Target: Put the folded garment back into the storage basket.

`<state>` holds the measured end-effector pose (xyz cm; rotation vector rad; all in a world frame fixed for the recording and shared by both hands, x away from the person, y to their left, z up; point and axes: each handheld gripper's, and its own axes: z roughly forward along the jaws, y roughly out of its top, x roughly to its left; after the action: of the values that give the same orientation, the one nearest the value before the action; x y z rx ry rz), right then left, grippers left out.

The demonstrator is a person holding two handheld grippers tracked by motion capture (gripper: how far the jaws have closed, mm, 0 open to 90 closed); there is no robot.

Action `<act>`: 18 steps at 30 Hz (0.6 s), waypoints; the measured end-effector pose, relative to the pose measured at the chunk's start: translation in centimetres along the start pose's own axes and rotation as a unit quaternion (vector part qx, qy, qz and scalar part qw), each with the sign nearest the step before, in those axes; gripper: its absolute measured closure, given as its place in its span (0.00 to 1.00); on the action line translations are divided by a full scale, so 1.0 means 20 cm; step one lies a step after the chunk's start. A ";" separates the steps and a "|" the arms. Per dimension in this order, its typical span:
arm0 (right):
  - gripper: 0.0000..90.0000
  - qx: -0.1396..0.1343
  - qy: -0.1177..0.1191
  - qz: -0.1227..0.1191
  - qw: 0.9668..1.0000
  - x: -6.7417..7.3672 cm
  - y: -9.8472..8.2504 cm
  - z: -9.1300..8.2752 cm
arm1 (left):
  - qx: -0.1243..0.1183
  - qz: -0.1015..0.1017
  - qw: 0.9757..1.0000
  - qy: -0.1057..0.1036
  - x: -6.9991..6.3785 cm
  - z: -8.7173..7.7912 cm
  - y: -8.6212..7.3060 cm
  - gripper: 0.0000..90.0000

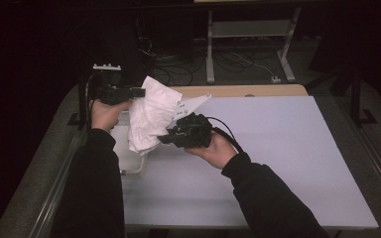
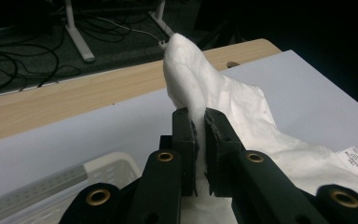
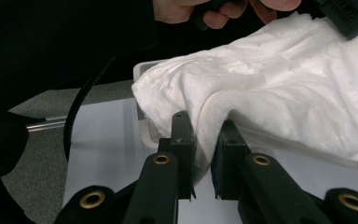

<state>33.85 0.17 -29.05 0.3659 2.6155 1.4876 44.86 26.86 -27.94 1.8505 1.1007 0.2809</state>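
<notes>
Both tongs already have hold of the white cloth (image 1: 151,116), which hangs in the air above the left edge of the worktop (image 1: 278,163), over a clear plastic bin (image 1: 131,166) that sits there. The left tongs (image 1: 138,92) are clamped on an upper corner; in the left gripper view the fabric (image 2: 242,112) is squeezed thin between the two black jaws and pokes out past them as a soft peak. The right tongs (image 1: 164,139) pinch a lower fold, with the cloth (image 3: 284,88) bunched between the jaws. So the pick-up looks done. Spreading, folding or laying it down seems still ahead, since the cloth is crumpled and nothing is flat yet.

The fabric is thin, matte and wrinkled, probably cotton, with a stitched hem and a small printed label (image 2: 354,161) sewn near one edge. The worktop is a smooth pale sheet over a wooden board; the bin is ribbed and translucent.
</notes>
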 end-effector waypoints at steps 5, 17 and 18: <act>0.88 0.002 0.008 -0.005 1.000 0.02 0.03 0.07 | -0.004 -0.006 1.000 0.005 0.04 -0.04 -0.02 0.91; 0.88 0.008 0.024 -0.009 1.000 0.04 0.07 0.21 | -0.007 -0.023 1.000 0.017 0.16 -0.13 -0.10 0.91; 0.88 0.007 0.026 -0.006 1.000 0.04 0.07 0.22 | -0.008 -0.024 1.000 0.018 0.17 -0.15 -0.11 0.91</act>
<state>34.19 4.80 -30.07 0.3174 2.6643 1.4949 43.85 31.62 -28.96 1.8086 1.1633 0.2942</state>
